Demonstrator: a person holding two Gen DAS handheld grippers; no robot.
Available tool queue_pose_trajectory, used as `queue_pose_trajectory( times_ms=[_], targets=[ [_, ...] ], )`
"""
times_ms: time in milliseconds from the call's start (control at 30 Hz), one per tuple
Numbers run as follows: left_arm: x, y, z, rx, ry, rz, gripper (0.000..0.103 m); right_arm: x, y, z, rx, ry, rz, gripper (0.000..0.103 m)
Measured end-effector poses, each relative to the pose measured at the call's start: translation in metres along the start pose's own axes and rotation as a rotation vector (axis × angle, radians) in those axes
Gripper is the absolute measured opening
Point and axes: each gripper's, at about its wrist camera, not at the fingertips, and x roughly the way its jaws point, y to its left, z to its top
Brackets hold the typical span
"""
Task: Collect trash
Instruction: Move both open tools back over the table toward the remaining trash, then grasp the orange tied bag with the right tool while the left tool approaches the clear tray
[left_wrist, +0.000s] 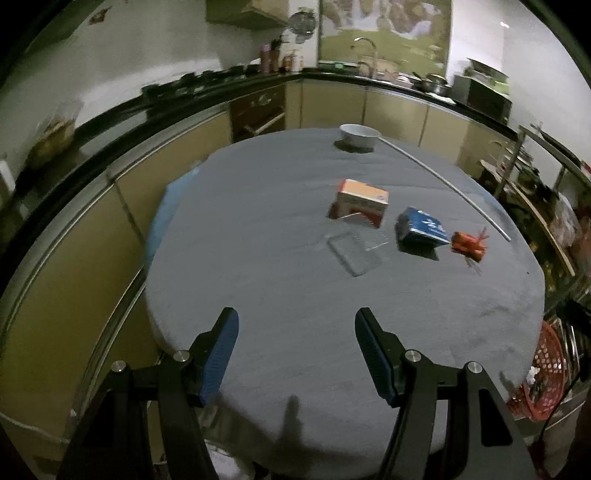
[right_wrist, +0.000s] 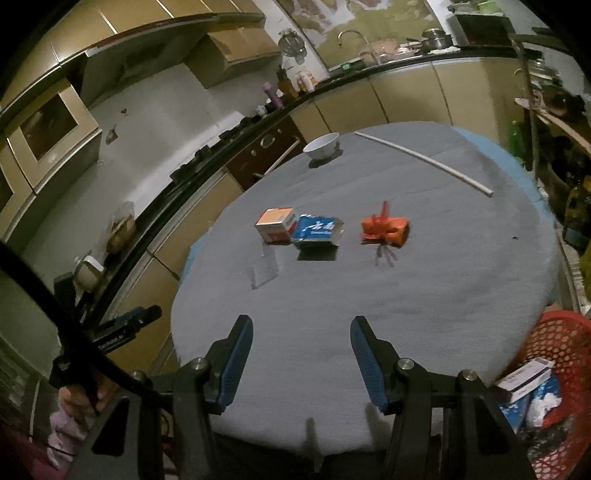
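While both sets of fingers hang released and empty over the near edge of the counter (left_wrist: 258, 295), the left gripper (left_wrist: 296, 325) and right gripper (right_wrist: 301, 332) hold nothing, so collecting looks only partly done. Beside the counter on the right, the red basket (right_wrist: 569, 354) already holds a white box (right_wrist: 524, 380) and some crumpled wrappers. Left on the grey cloth, mid-counter, are a clear plastic piece (left_wrist: 356, 253), an orange box (left_wrist: 362, 201), a blue packet (left_wrist: 421, 230) touching it in the right view, and an orange wrapper (right_wrist: 386, 229) a little apart. Farther back stand a white bowl (left_wrist: 358, 134) and a long thin rod (right_wrist: 424, 160); whether these count as trash I cannot tell. Dim light and blur hide the print on the packets, the clear piece is barely visible, and the basket is cut off at the frame edge.
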Motion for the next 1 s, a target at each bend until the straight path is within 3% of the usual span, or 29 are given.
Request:
queue_pose_trajectory(
  times_ms=[133, 333, 567, 667, 833, 1000],
  targets=[
    [0.008, 0.014, 0.001, -0.047, 0.022, -0.018, 0.066, 0.015, 0.01, 0.004, -0.035, 0.032, -0.01, 0.059],
    [0.027, 0.006, 0.022, -0.083, 0.065, -0.11, 0.066, 0.037, 0.009, 0.019, -0.074, 0.055, -0.029, 0.059],
    [0.067, -0.026, 0.059, -0.085, 0.115, -0.181, 0.067, 0.068, -0.028, 0.058, -0.085, 0.044, -0.112, 0.059],
    [0.09, -0.038, 0.072, -0.094, 0.142, -0.176, 0.067, 0.082, -0.051, 0.079, -0.068, 0.037, -0.149, 0.059],
    [0.128, -0.055, 0.089, -0.163, 0.227, -0.216, 0.067, 0.106, -0.085, 0.108, -0.051, 0.043, -0.178, 0.059],
    [0.149, -0.079, 0.103, -0.155, 0.231, -0.168, 0.067, 0.13, -0.114, 0.124, -0.006, 0.065, -0.15, 0.059]
  ],
)
